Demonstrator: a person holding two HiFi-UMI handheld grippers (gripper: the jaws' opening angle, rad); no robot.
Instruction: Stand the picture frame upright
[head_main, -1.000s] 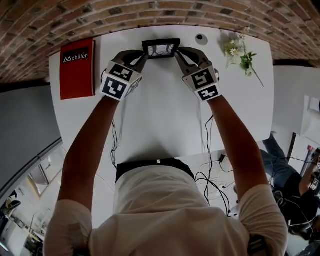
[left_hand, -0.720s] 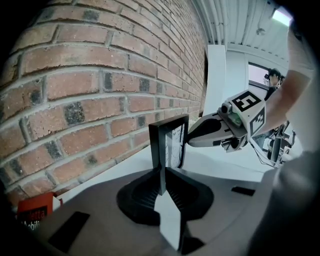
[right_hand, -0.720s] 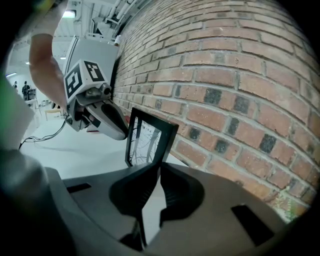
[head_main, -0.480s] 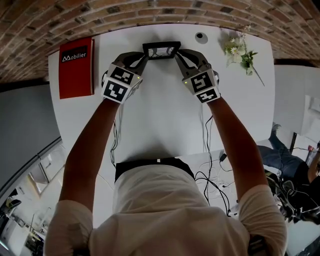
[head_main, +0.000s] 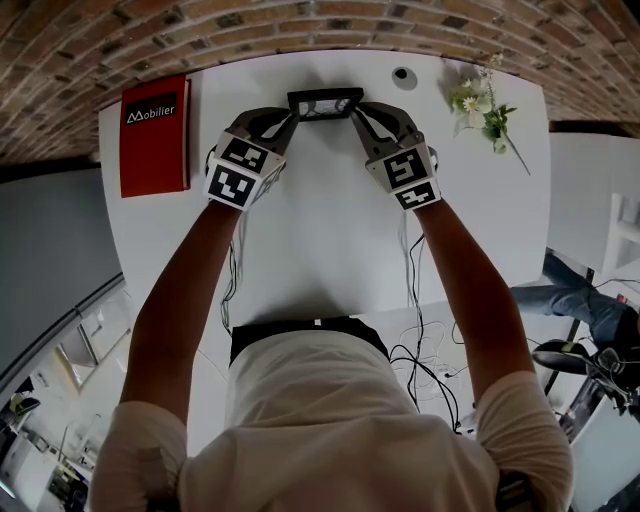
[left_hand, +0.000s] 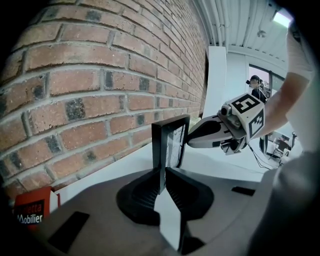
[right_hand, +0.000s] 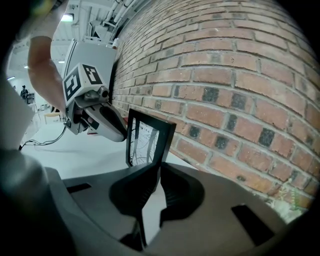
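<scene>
The picture frame (head_main: 324, 103) is held nearly upright over the bench (head_main: 320, 220), just in front of the brick wall (head_main: 300, 25). One side edge is pinched by the left claw (head_main: 287, 115), the other by the right claw (head_main: 358, 113). The standing step seems almost done. Next, a firm footing should be confirmed and both pinches eased off evenly, so that nothing is tipped.

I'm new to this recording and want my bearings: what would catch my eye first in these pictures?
A black picture frame is held upright at the white table's far edge, by the brick wall, with the jaws of the left gripper and right gripper each clamped on one side edge. A red Mobilier folder lies at the table's left, and a sprig of flowers at its right.
</scene>
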